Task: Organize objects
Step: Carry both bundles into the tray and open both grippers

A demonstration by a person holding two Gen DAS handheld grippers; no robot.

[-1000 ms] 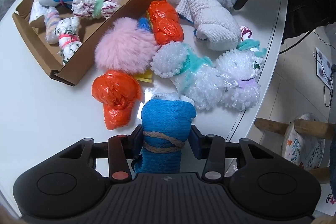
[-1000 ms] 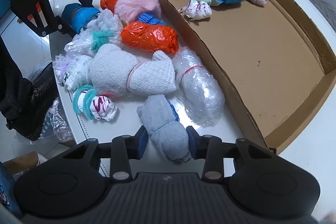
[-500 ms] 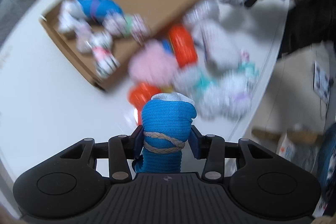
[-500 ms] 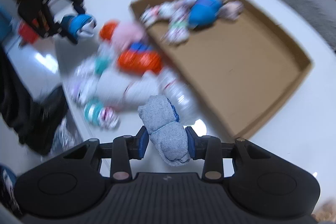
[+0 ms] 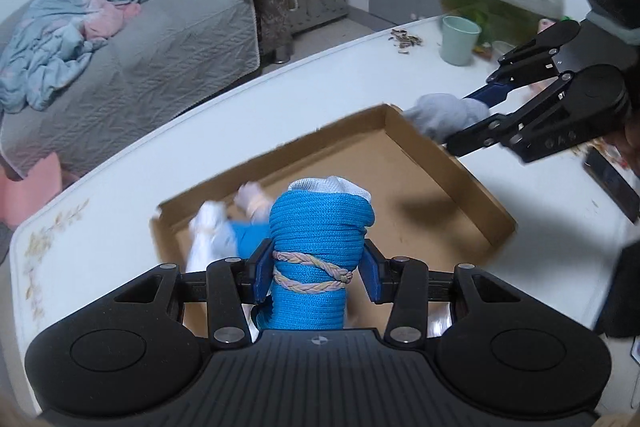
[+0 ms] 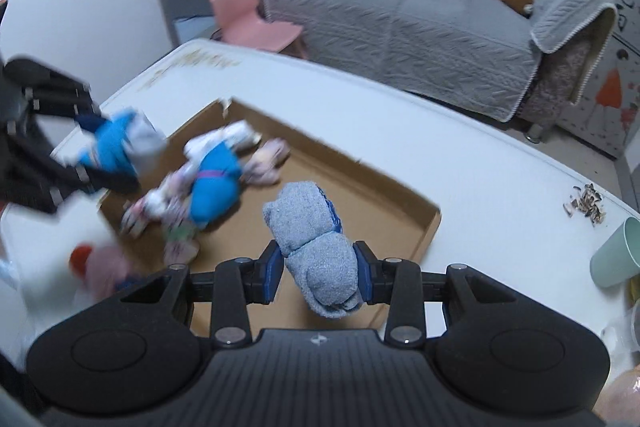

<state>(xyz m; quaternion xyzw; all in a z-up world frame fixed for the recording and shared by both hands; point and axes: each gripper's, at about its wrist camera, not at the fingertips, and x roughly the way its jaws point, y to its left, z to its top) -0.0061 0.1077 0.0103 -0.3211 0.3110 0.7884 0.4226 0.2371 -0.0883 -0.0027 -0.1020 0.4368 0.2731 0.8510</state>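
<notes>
While both grippers hang above the white table [image 5: 120, 195], each is clamped on a rolled sock bundle. Far left in the right wrist view, the left gripper [image 6: 86, 151] appears blurred at the left end of the cardboard tray [image 6: 430, 227], gripping a blue bundle [image 5: 318, 251] wound with a braided band [image 5: 310, 273]; its own camera shows the blue pads pressing both sides of that bundle, which stands upright above the tray's near part. Beneath and just left of it, inside the tray, lies a blurred cluster of bundles [image 6: 208, 183], a blue one among white and pink ones. Outside the tray's left end, an orange and a pink bundle [image 6: 100, 263] lie smeared by motion. Further right, the right gripper [image 6: 318, 271] pinches a grey bundle [image 6: 312, 239] over the tray's bare floor; the left wrist view shows this bundle at the tray's far corner. Right of the tray stand a pale green cup [image 5: 459, 41] and a scatter of seed husks [image 6: 584, 205]. Behind the table are a grey sofa [image 6: 420, 27] and a pink chair [image 6: 248, 15].
</notes>
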